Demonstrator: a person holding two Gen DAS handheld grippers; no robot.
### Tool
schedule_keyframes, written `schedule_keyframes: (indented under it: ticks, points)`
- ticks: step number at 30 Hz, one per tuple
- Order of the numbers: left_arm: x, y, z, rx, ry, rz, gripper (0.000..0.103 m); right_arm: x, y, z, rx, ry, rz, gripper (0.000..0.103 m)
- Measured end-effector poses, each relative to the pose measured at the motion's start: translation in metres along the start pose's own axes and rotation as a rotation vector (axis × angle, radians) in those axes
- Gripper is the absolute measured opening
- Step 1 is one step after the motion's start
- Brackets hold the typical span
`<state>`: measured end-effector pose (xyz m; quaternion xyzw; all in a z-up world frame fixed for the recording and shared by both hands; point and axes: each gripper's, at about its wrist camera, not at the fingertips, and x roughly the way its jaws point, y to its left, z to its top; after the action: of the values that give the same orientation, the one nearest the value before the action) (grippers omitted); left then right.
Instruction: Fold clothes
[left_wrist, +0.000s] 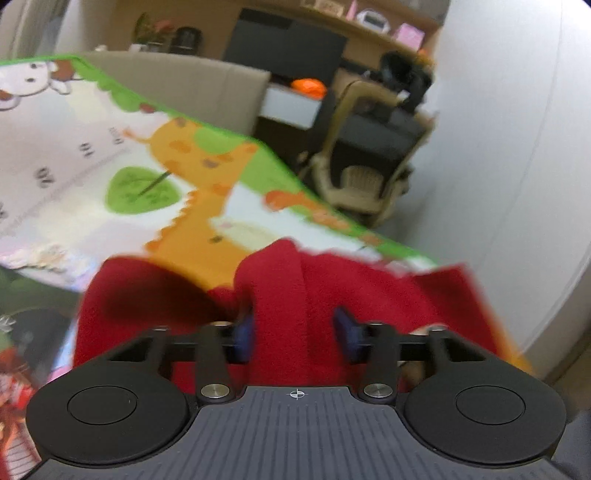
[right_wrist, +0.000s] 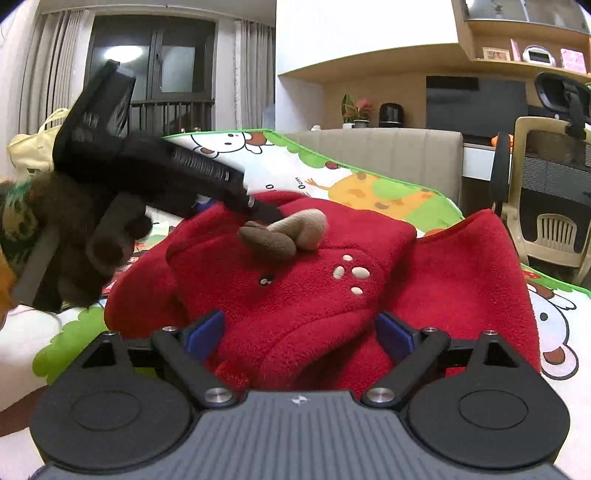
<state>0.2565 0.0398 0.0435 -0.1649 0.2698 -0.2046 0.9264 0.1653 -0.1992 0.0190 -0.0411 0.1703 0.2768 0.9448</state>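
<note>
Red fleece fills both views. It is a fluffy red hooded top (right_wrist: 295, 280) with white paw dots and a soft brown and tan ear (right_wrist: 286, 232) on the hood. It lies bunched up on a play mat (right_wrist: 406, 192) with a green edge, a giraffe and other cartoon animals.

The left gripper (left_wrist: 293, 328) has a thick fold of the red cloth running up between its blue pads (left_wrist: 244, 334). Its jaws look partly closed around that fold, but the picture is blurry and I cannot tell if they really pinch it. From the other view, its black body reaches down to the top of the hood.

The right gripper (right_wrist: 299, 332) has its jaws wide, one blue pad on each side of the heap, not squeezing.

I think this is an early step: grabbing the top so it can be lifted and spread out. Nothing looks folded yet.

Next, the right jaws should close on an edge of the cloth. Then both hands need to pull apart gently, so the top lies flat on the mat.
</note>
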Motion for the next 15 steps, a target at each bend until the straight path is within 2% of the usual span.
schedule_keyframes:
  ticks: [1,3,4,6,8,11,13,15]
  points:
    - [-0.006,0.006,0.005,-0.085,-0.017,-0.090,0.032,0.000,0.000,-0.001,0.002,-0.004,-0.001,0.090]
    - [-0.013,0.033,0.008,-0.336,-0.044,-0.241,0.030,-0.001,-0.001,-0.001,0.008,-0.011,-0.002,0.090]
    - [-0.014,0.046,0.004,-0.431,-0.049,-0.262,0.030,-0.001,-0.002,-0.002,0.013,-0.013,-0.002,0.090]
    - [-0.012,0.074,-0.011,-0.559,-0.045,-0.230,0.024,0.000,-0.002,-0.002,0.012,-0.011,-0.004,0.090]
    - [-0.010,0.097,-0.029,-0.617,-0.019,-0.140,0.024,0.000,-0.001,-0.002,0.006,-0.011,-0.007,0.091]
    - [-0.014,0.112,-0.042,-0.659,0.003,-0.084,0.028,0.000,-0.001,-0.002,0.001,-0.009,-0.006,0.093]
    - [-0.024,0.104,-0.030,-0.598,-0.032,-0.072,0.035,0.000,-0.001,-0.003,0.000,-0.007,-0.007,0.093]
    - [-0.035,0.084,-0.009,-0.471,-0.096,-0.065,0.037,0.000,-0.001,-0.003,0.001,-0.006,-0.007,0.093]
